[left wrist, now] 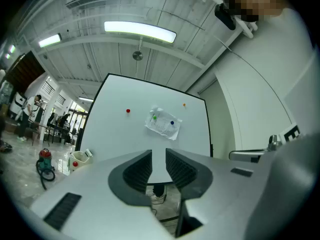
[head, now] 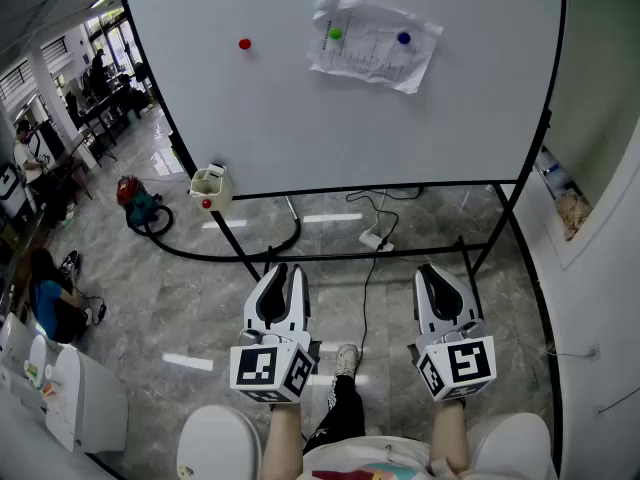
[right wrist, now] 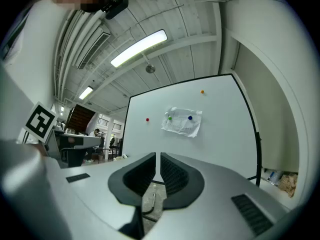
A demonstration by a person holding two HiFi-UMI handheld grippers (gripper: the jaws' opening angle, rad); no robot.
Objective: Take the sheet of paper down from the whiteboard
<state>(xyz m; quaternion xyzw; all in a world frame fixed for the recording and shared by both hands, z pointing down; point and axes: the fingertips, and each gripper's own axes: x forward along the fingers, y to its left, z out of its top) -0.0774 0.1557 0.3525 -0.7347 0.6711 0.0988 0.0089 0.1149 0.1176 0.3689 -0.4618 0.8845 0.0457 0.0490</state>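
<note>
A crumpled printed sheet of paper hangs on the whiteboard, pinned by a green magnet and a blue magnet. Both grippers are held low in front of the person, well short of the board. My left gripper is open with a small gap and nothing between its jaws. My right gripper is shut and empty. The left gripper view has the paper above the left gripper. In the right gripper view the paper lies above the right gripper.
A red magnet sits alone left of the paper. A small white box hangs at the board's lower left corner. A power strip with cable lies on the floor under the black stand. A red vacuum stands left; a wall is right.
</note>
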